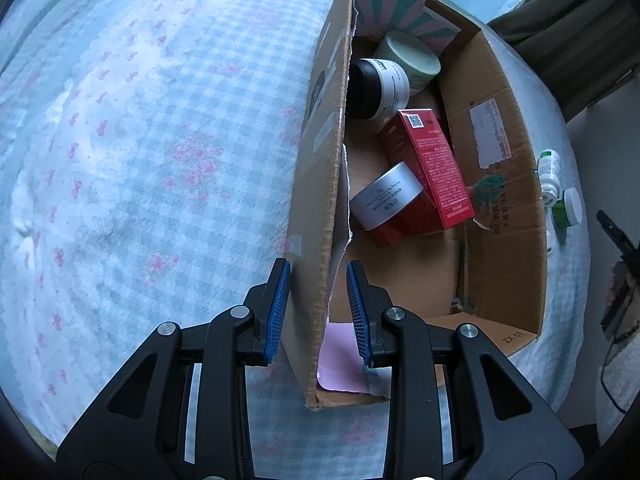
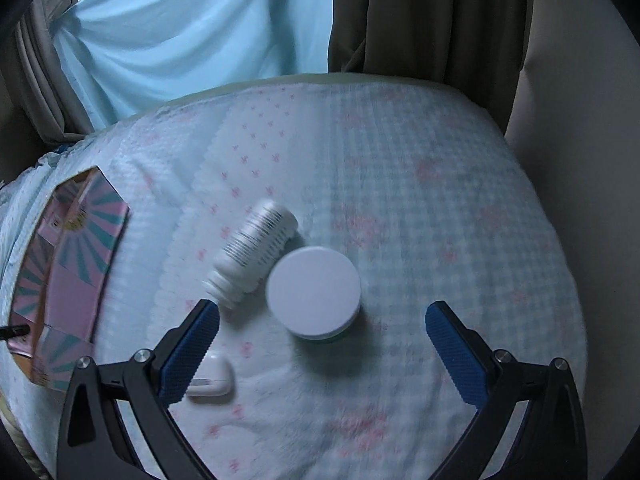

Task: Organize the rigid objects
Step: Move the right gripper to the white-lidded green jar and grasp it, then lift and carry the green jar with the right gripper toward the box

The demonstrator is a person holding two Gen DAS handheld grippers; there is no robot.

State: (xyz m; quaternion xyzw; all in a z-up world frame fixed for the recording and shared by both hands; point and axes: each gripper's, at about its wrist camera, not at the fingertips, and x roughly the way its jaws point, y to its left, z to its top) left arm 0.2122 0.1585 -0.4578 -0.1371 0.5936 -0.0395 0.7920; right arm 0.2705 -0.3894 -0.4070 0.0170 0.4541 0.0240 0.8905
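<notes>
Left claw (image 1: 318,312) clamped on box (image 1: 320,240) wall, right claw (image 2: 322,340) spread wide, jar (image 2: 313,292) body apparently hidden beneath lid

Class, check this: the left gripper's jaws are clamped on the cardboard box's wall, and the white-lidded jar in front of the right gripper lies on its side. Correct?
Not quite. The right wrist view shows the white-lidded jar standing upright; the bottle beside it lies on its side. The rest stands.
</notes>
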